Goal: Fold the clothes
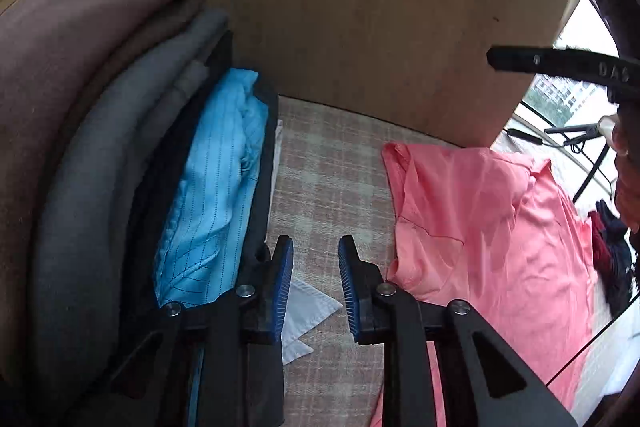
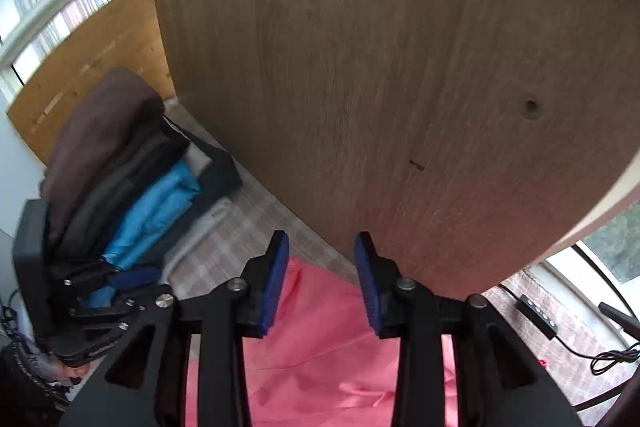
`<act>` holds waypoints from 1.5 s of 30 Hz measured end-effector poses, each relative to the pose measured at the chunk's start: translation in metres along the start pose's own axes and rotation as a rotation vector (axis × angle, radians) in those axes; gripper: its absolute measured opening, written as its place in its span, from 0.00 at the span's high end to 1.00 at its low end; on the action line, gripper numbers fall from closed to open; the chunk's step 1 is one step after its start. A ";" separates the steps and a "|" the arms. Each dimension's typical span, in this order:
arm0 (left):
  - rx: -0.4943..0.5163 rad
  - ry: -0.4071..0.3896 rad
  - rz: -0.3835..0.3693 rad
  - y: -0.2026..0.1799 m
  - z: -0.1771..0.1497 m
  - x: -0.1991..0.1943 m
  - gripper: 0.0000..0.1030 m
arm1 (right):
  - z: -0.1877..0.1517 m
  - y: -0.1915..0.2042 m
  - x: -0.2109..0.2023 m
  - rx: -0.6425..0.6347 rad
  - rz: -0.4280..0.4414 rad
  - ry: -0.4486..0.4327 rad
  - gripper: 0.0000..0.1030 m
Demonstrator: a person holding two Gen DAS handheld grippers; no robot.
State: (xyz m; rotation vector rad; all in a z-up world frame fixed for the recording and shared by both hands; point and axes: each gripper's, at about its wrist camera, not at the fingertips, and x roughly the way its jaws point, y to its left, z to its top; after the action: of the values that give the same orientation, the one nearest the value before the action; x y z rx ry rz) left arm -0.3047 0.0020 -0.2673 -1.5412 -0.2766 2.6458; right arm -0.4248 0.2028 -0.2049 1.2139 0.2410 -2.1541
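Through the left wrist view, we are holding the left hand-held gripper (image 1: 316, 283) with its jaws apart and nothing between them, hovering over the checked cover (image 1: 332, 167). Just right of it the pink shirt (image 1: 492, 227) is lying spread out; to its left a stack of folded clothes (image 1: 100, 147) is leaning, a blue garment (image 1: 216, 187) nearest. A white cloth (image 1: 308, 311) is peeking out below the left finger. Ahead, a wooden board (image 1: 380, 27) is blocking the way.

Through the right wrist view, we are keeping the right hand-held gripper (image 2: 322, 283) parted and empty above the pink shirt (image 2: 320, 359). The wooden board (image 2: 380, 87) is looming straight ahead, the folded stack (image 2: 120, 163) sitting far left.
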 end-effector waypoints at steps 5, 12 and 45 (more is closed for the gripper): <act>0.117 0.043 -0.119 -0.033 0.016 0.023 0.64 | -0.053 -0.041 -0.029 0.134 -0.005 -0.007 0.61; 0.145 0.053 -0.149 -0.052 0.066 0.074 0.53 | -0.129 -0.099 -0.014 0.276 -0.051 0.097 0.61; 0.132 0.039 0.001 -0.061 0.060 0.095 0.66 | -0.097 -0.055 0.059 0.175 -0.045 0.109 0.89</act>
State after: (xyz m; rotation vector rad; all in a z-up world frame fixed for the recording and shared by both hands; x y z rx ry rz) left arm -0.4053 0.0683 -0.3081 -1.5502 -0.0970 2.5736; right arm -0.4127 0.2628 -0.3151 1.4403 0.1286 -2.1867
